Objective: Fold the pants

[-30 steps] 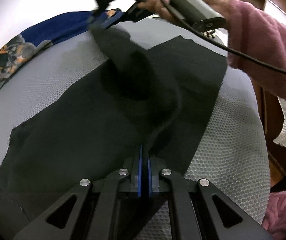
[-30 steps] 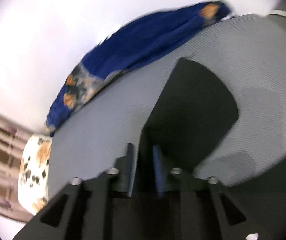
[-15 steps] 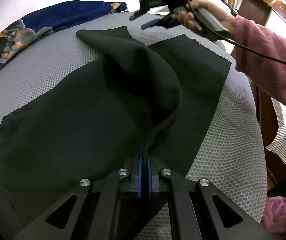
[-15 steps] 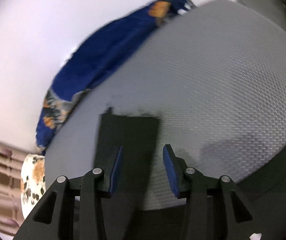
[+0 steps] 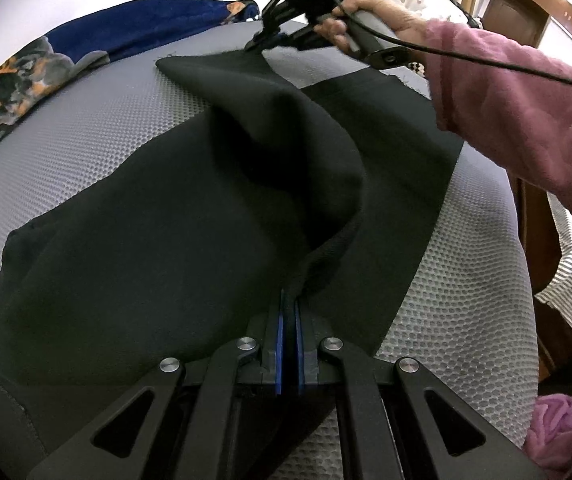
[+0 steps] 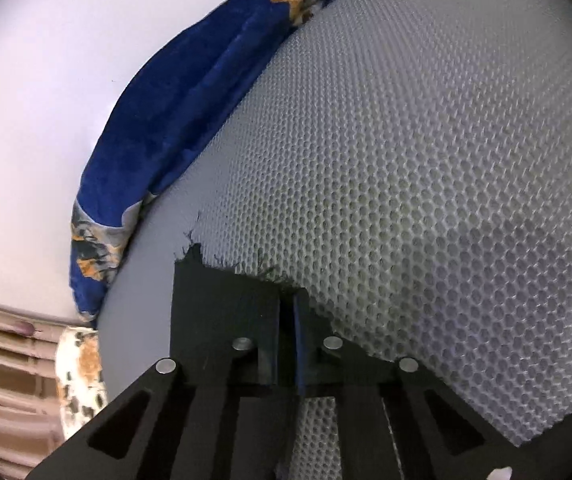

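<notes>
Black pants (image 5: 145, 232): matte, plain dark fabric, spread over a grey honeycomb-mesh surface (image 5: 466, 320) that fills most of both views. Hem edge is raw, with loose threads fraying out, clear in the right wrist view (image 6: 221, 292).

Lie of the garment, left wrist view: the long axis runs from the lower left of the frame toward the upper right. One leg lies flat along the right side, its squared end near the pink sleeve (image 5: 526, 120). The other leg is raised into a slack, sagging ridge that climbs from the bottom centre up to the top centre, with a deep shadowed hollow beneath the fold.

Left gripper (image 5: 289, 312), bottom centre: blue pads pressed together, pinching a bunched seam of the pants.

Right gripper (image 5: 263, 40), top centre of the left wrist view, held by a hand (image 5: 366, 12): tips down at the hem corner of the raised leg. In its own view (image 6: 286, 312) the jaws are closed, a narrow dark gap between them, with the frayed hem caught there.

Blue patterned cloth (image 6: 189, 120) with orange patches lies along the far edge of the mesh, upper left.
</notes>
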`<state>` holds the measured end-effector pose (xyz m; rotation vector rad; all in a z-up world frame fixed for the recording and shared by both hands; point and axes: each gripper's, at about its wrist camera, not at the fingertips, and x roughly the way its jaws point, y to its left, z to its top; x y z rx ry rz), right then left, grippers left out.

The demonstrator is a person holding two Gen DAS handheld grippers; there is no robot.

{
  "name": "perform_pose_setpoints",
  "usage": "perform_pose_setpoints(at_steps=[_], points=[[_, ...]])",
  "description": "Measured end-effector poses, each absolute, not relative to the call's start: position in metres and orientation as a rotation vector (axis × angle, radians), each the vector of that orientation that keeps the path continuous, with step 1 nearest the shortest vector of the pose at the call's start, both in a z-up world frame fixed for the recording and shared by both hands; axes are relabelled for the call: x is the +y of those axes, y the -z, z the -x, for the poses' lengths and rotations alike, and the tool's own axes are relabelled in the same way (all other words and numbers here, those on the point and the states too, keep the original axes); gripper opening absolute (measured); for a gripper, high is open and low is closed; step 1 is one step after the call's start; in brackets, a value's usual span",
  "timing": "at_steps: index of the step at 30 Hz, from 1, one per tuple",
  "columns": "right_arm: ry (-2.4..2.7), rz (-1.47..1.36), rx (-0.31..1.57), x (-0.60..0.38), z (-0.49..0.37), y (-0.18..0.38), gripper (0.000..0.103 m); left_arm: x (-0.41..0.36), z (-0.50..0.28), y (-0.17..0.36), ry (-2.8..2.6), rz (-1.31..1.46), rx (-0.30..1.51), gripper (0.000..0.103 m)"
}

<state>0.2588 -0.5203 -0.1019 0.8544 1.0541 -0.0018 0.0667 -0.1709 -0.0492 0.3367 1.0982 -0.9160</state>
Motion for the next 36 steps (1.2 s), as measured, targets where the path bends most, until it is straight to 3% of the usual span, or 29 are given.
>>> perform_pose_setpoints(at_steps=[5, 11, 19, 36], points=[[0.076, -0.732, 0.949, -0.535, -0.214, 0.045, 0.004, -0.172, -0.063, 0.049, 0.916, -0.340, 1.094, 0.005], [0.292, -0.688, 0.861, -0.585, -0.093, -0.005, 0.004, -0.177, -0.054, 0.046, 0.937, -0.372, 1.076, 0.005], [0.528, -0.778, 0.960, -0.616, 0.032, 0.052, 0.003, -0.188, -0.038, 0.047, 0.974, -0.520, 1.027, 0.006], [0.587, -0.734, 0.949, -0.603, 0.058, 0.057, 0.003, -0.189, -0.027, 0.045, 1.022, -0.591, 0.991, 0.006]])
